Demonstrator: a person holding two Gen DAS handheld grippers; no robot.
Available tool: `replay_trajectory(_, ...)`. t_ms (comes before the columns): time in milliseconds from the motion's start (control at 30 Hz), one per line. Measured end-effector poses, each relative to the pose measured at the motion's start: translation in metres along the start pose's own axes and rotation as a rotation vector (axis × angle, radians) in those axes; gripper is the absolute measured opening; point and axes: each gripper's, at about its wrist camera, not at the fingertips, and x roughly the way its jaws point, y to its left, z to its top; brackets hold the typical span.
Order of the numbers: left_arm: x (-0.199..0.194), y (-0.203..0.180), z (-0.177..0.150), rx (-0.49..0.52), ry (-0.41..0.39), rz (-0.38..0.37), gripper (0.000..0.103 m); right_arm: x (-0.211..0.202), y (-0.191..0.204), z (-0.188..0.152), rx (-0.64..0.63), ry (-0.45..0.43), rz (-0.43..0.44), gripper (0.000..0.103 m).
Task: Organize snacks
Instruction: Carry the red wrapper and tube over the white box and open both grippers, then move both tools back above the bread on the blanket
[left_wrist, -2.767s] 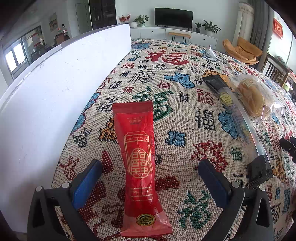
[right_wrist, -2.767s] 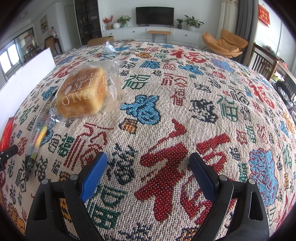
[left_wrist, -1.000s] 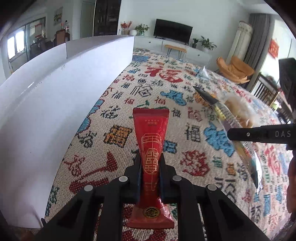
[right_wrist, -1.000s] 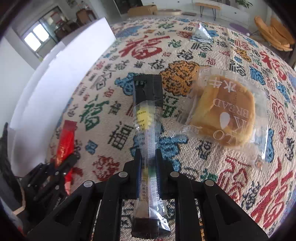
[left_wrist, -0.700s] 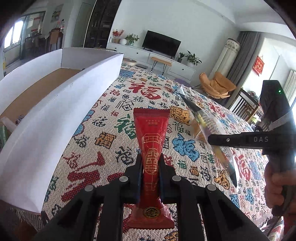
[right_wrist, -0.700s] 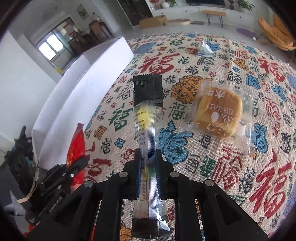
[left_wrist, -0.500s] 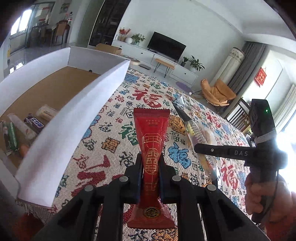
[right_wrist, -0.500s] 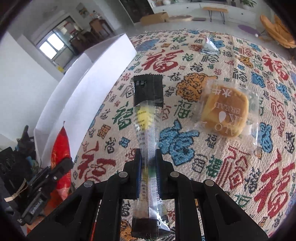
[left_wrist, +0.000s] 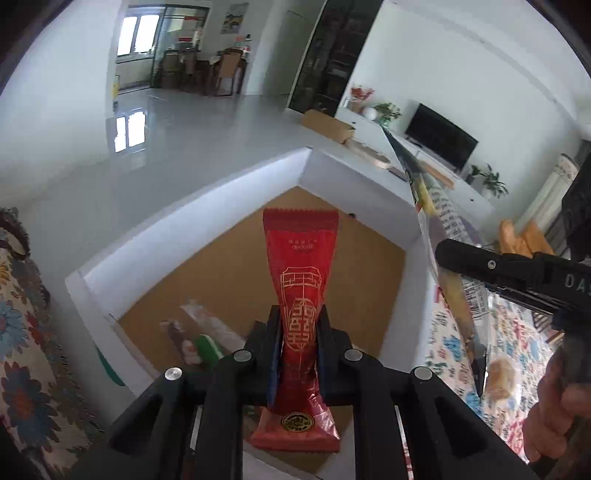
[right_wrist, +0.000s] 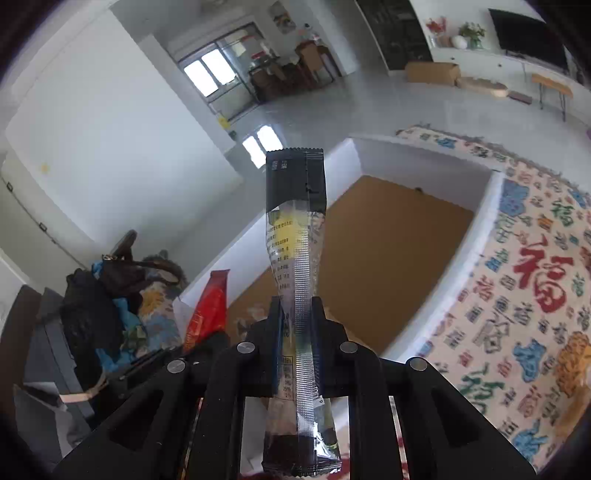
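1. Left wrist view: the left hand-held gripper (left_wrist: 298, 354) pinches a red snack packet (left_wrist: 300, 295) near its bottom end, above the white box (left_wrist: 369, 177). It looks light and crinkly.
2. Right wrist view: the right hand-held gripper (right_wrist: 296, 347) pinches a clear snack stick (right_wrist: 296, 280) low down, over the box. It looks thin, bendy and slippery.

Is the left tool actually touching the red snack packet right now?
Touching. The left wrist view shows the left tool shut on the red snack packet, pads pressing both sides, above the white box.
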Motion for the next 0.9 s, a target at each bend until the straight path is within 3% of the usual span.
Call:
replay_trajectory(33,0.009,0.009,0.000,-0.009,0.010,0.030,0.030,0.016,0.006,0.003,-0.001,0.009,0.017,0.019)
replay_trajectory(67,0.016,0.017,-0.001,-0.020,0.025,0.051,0.054,0.032,0.010,0.004,0.004,0.019,0.034,0.022)
replay_trajectory(100,0.021,0.025,-0.003,-0.031,0.031,0.069,0.066,0.046,0.012,0.004,0.009,0.035,0.045,0.035)
replay_trajectory(133,0.022,0.030,-0.006,-0.041,0.022,0.086,0.077,0.057,0.013,0.002,0.015,0.050,0.051,0.058)
replay_trajectory(233,0.016,0.031,-0.023,-0.044,-0.011,0.090,0.078,0.057,0.009,-0.012,0.015,0.017,0.043,0.061)
replay_trajectory(367,-0.001,0.003,-0.048,-0.007,-0.030,0.005,0.078,0.015,-0.012,-0.045,-0.058,-0.052,-0.065,0.062)
replay_trajectory(500,-0.022,-0.062,-0.076,0.106,-0.036,-0.153,0.082,-0.047,-0.058,-0.105,-0.120,-0.113,-0.247,0.064)
replay_trajectory(600,-0.034,-0.115,-0.103,0.219,-0.036,-0.254,0.097,-0.101,-0.104,-0.164,-0.118,-0.173,-0.444,0.064)
replay_trajectory(700,-0.026,-0.165,-0.134,0.319,0.026,-0.335,0.101,-0.158,-0.156,-0.226,-0.022,-0.227,-0.661,0.068)
replay_trajectory(767,-0.013,-0.198,-0.150,0.382,0.085,-0.346,0.101,-0.187,-0.192,-0.263,0.092,-0.233,-0.776,0.069)
replay_trajectory(900,0.021,-0.246,-0.184,0.452,0.152,-0.293,0.101,-0.217,-0.252,-0.312,0.283,-0.177,-0.878,0.069)
